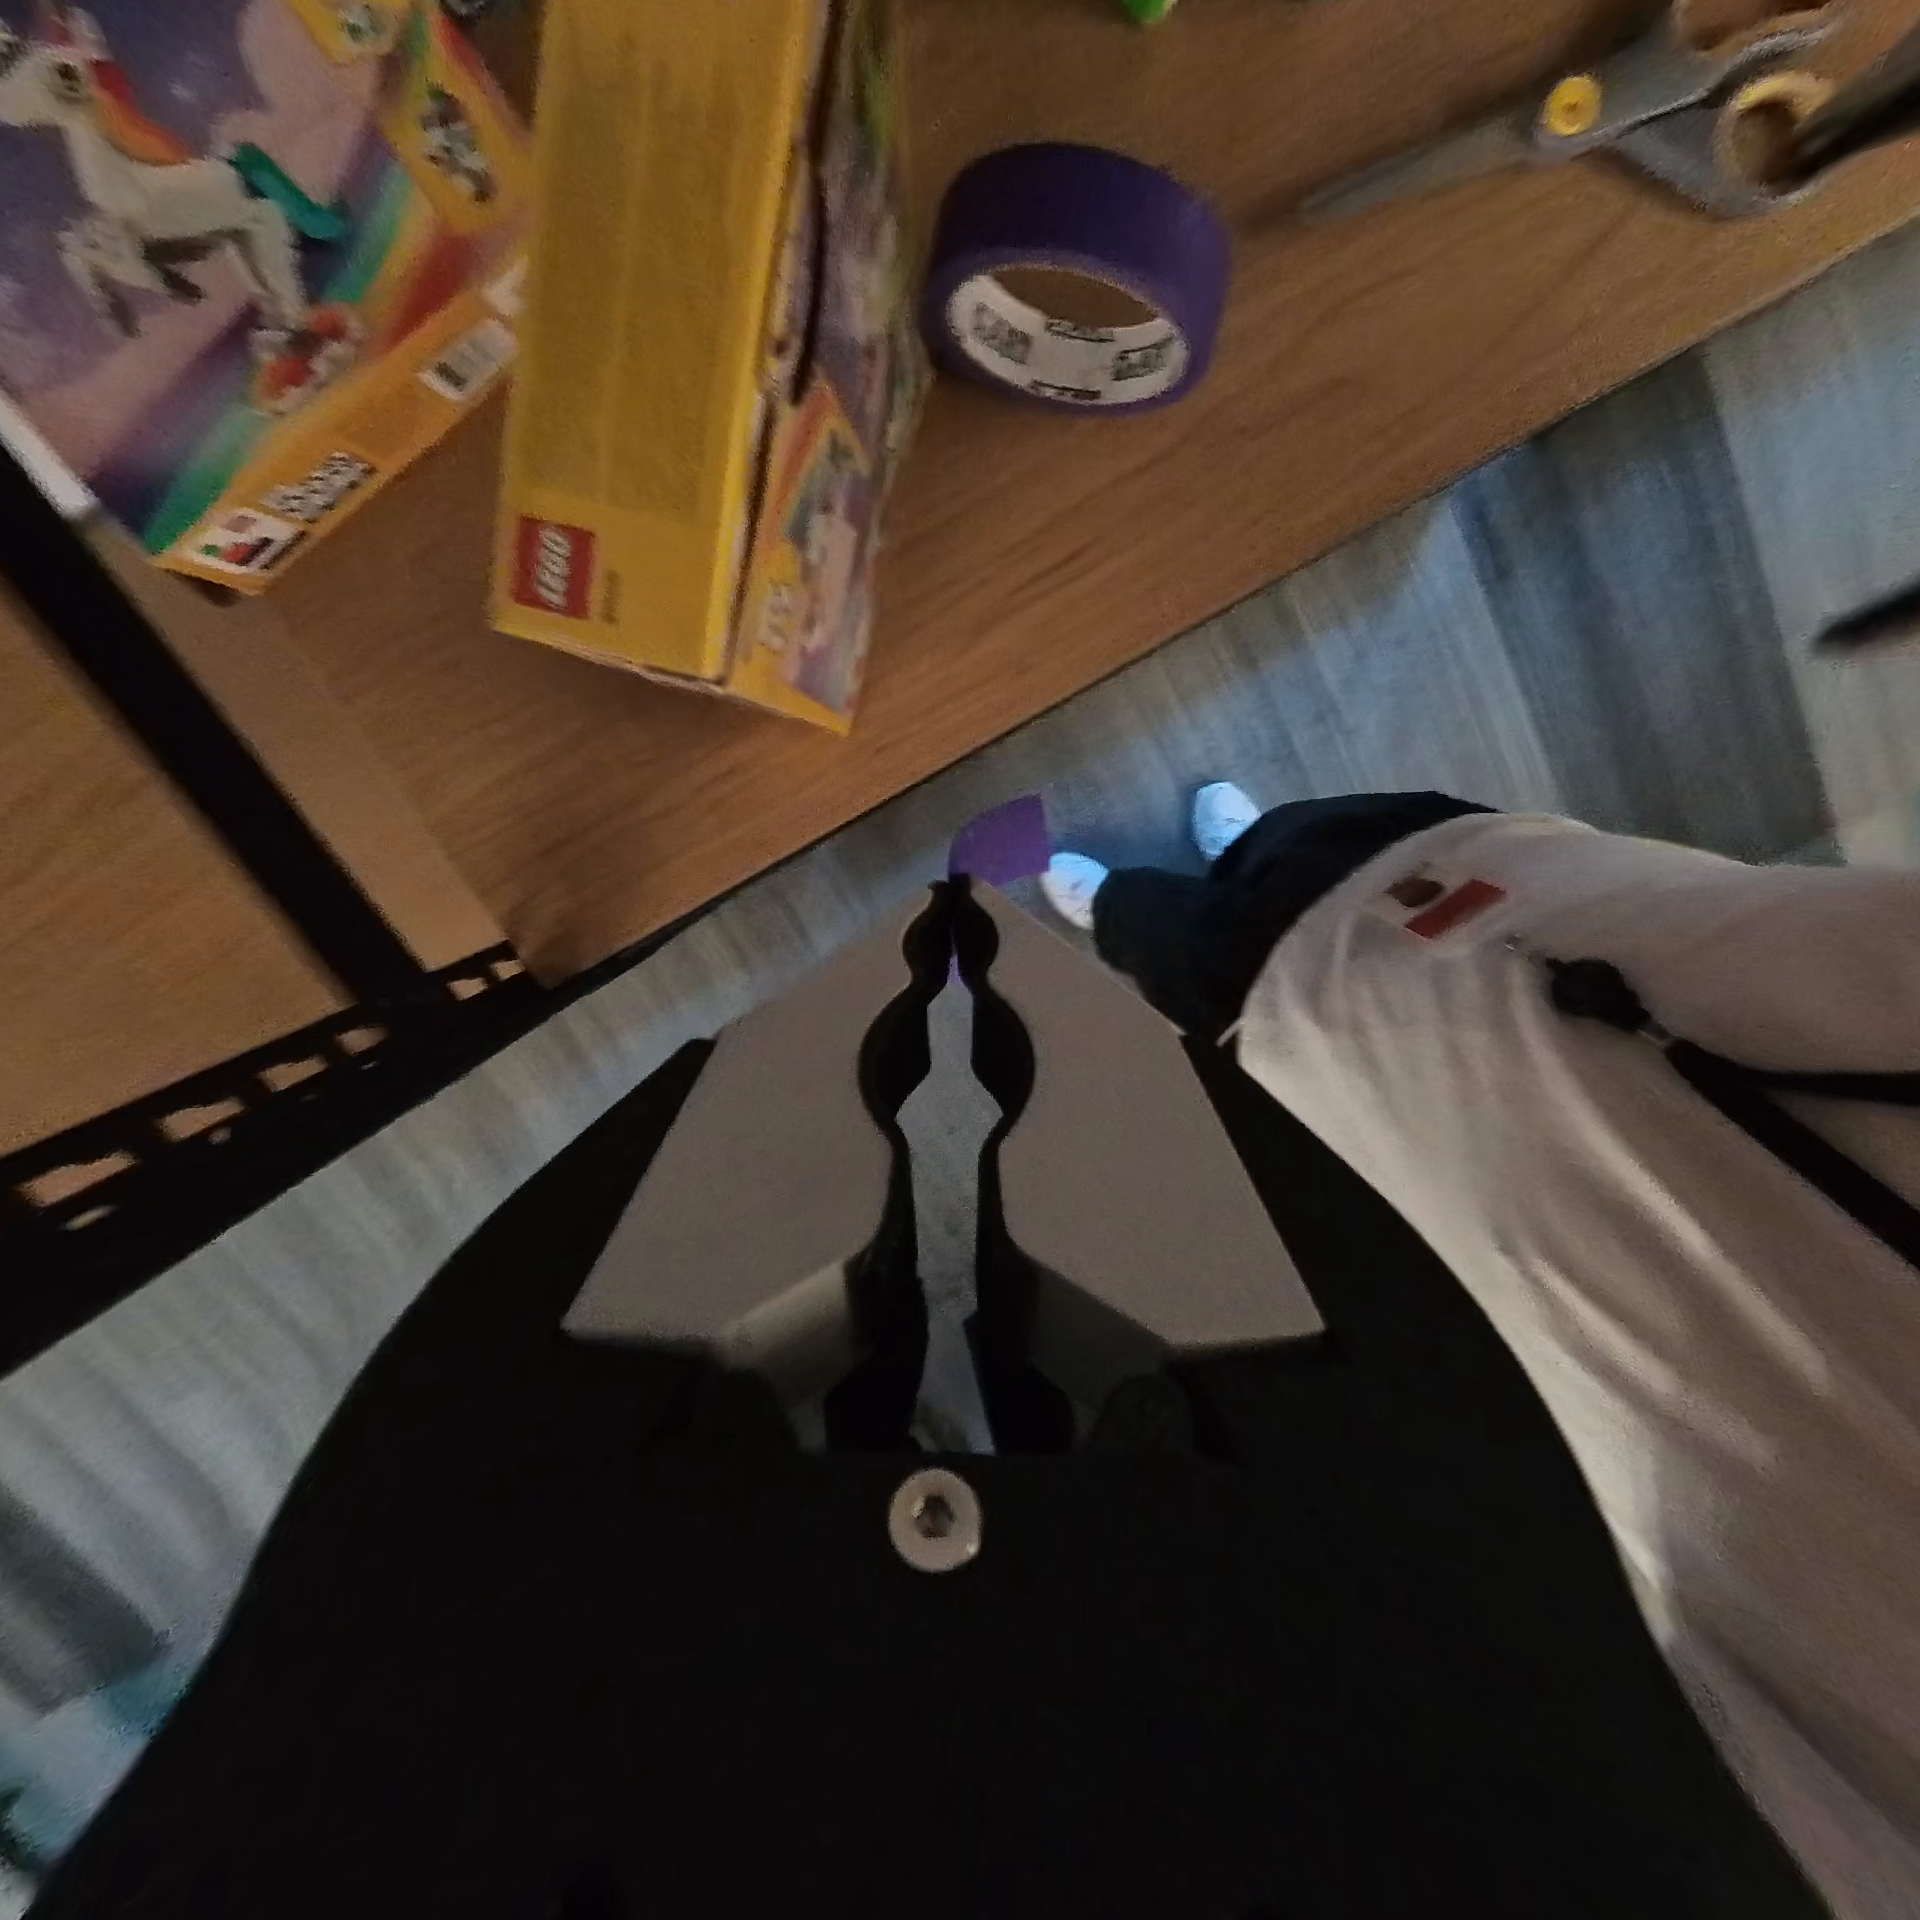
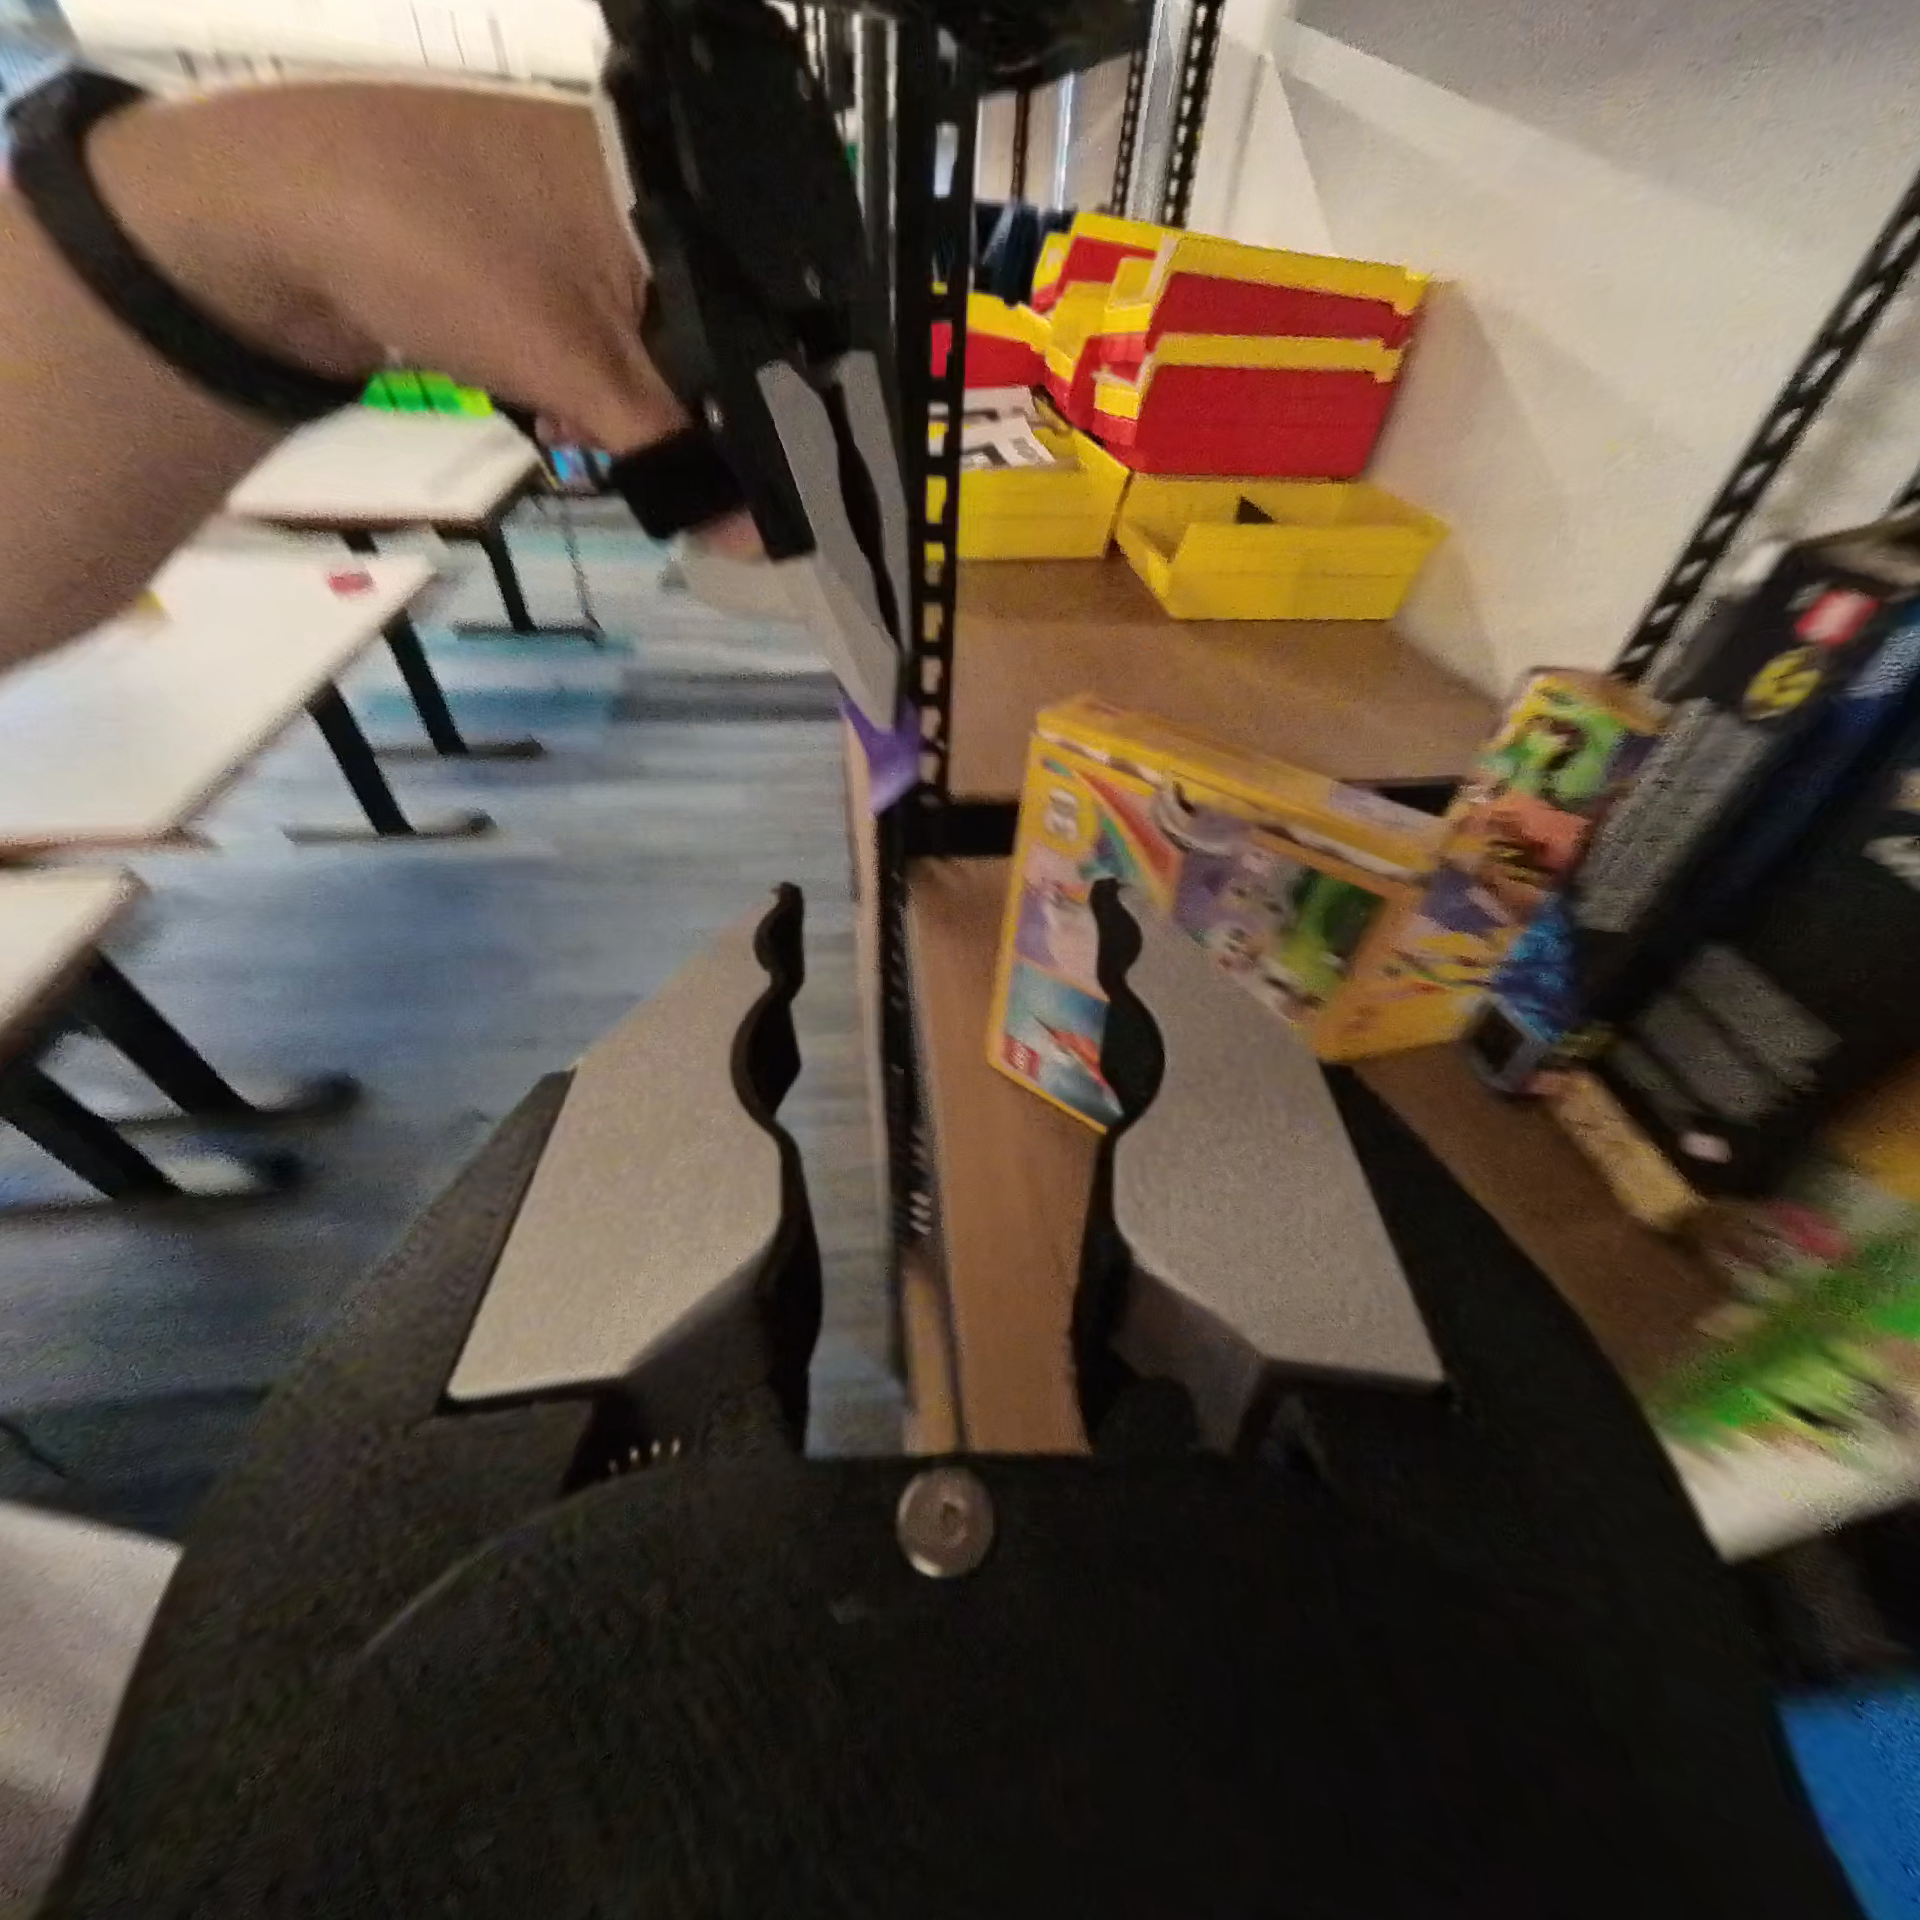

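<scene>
Yellow bins (image 2: 1278,551) on the far shelf level, some stacked with red ones (image 2: 1262,364); contents not visible.

Left gripper (image 1: 954,902): tips pressed together on a small piece of purple tape (image 1: 1000,840), off the shelf edge, over the floor (image 1: 1351,665). In the right wrist view the same left gripper (image 2: 878,717) hangs tips-down with the purple scrap (image 2: 883,753) at its tips, just beside the black rack upright (image 2: 935,416).

Right gripper (image 2: 945,904): jaws spread, nothing between them, aimed along the wooden shelf (image 2: 997,1195) edge.

Left view only: purple tape roll (image 1: 1075,281), scissors (image 1: 1600,135), two yellow toy boxes (image 1: 686,343) on the shelf surface (image 1: 1039,582); the person's legs and white shoes (image 1: 1075,883) below.

Right view only: standing yellow box (image 2: 1216,883), a dark box (image 2: 1787,748) behind it, white desks (image 2: 177,675) across the room.
</scene>
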Tool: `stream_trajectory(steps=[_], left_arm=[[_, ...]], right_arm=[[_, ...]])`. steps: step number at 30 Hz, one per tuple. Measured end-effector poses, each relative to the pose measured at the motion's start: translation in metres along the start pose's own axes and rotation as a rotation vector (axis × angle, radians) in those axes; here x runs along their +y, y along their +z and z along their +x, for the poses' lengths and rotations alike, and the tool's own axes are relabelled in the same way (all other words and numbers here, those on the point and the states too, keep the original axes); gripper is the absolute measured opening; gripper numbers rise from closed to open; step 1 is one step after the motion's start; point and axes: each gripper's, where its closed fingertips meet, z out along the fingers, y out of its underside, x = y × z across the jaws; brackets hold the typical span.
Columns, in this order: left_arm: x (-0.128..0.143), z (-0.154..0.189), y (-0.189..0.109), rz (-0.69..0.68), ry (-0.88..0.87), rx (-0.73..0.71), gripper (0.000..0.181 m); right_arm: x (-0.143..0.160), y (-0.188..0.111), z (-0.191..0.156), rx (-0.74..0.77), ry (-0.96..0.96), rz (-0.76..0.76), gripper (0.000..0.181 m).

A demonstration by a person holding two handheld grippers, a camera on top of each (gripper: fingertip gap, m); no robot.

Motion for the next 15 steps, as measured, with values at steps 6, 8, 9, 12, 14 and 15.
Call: stream_trajectory(steps=[6, 8, 9, 12, 14, 15], left_arm=[[-0.019, -0.011, -0.001, -0.099, 0.086, -0.085, 0.000], [-0.027, -0.016, -0.004, -0.099, 0.144, -0.092, 0.000], [-0.031, -0.017, -0.006, -0.090, 0.176, -0.086, 0.000], [-0.038, -0.022, -0.011, -0.081, 0.269, -0.052, 0.000], [-0.038, -0.024, -0.013, -0.089, 0.335, -0.033, 0.000], [-0.038, -0.025, -0.013, -0.092, 0.366, -0.023, 0.000]], right_arm=[[0.001, 0.071, 0.013, -0.040, 0.384, 0.115, 0.052], [-0.002, 0.082, 0.023, 0.005, 0.407, 0.151, 0.050], [-0.003, 0.086, 0.025, 0.015, 0.414, 0.163, 0.050], [-0.002, 0.097, 0.031, 0.093, 0.423, 0.203, 0.050], [-0.002, 0.101, 0.035, 0.141, 0.442, 0.257, 0.049], [-0.001, 0.104, 0.037, 0.159, 0.460, 0.279, 0.049]])
